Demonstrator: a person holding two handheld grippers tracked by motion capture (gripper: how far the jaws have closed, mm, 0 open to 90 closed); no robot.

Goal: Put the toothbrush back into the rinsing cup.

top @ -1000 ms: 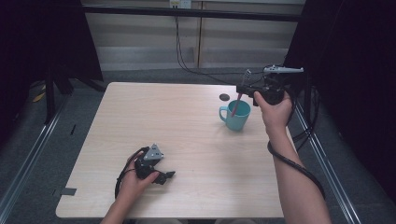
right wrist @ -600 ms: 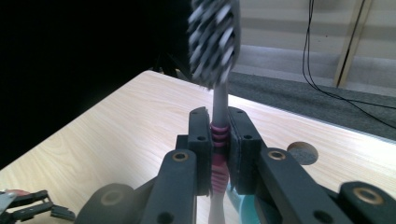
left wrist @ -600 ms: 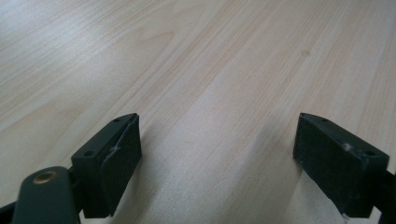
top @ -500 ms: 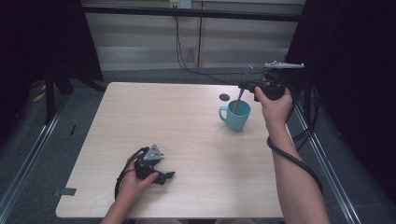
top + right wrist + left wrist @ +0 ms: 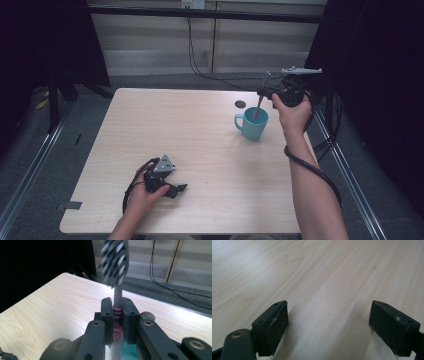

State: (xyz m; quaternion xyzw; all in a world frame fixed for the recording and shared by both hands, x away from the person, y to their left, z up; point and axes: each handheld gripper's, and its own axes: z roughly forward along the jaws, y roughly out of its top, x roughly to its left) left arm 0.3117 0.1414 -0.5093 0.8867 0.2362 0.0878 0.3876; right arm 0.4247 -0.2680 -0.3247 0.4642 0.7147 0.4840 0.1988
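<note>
The table (image 5: 200, 150) carries a teal mug (image 5: 252, 125) near its far right edge, with a small dark disc (image 5: 240, 104) just beyond it. The right gripper (image 5: 264, 92) hangs over the mug, its jaws pinching a toothbrush (image 5: 115, 270) by the pink ribbed neck, bristles up, handle end down inside the mug. The left gripper (image 5: 177, 189) rests on the near left of the table, jaws spread with nothing between them

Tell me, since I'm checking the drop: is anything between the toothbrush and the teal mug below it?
Nothing visible. The right gripper holds the toothbrush directly over the teal mug, handle end already at its open mouth.
</note>
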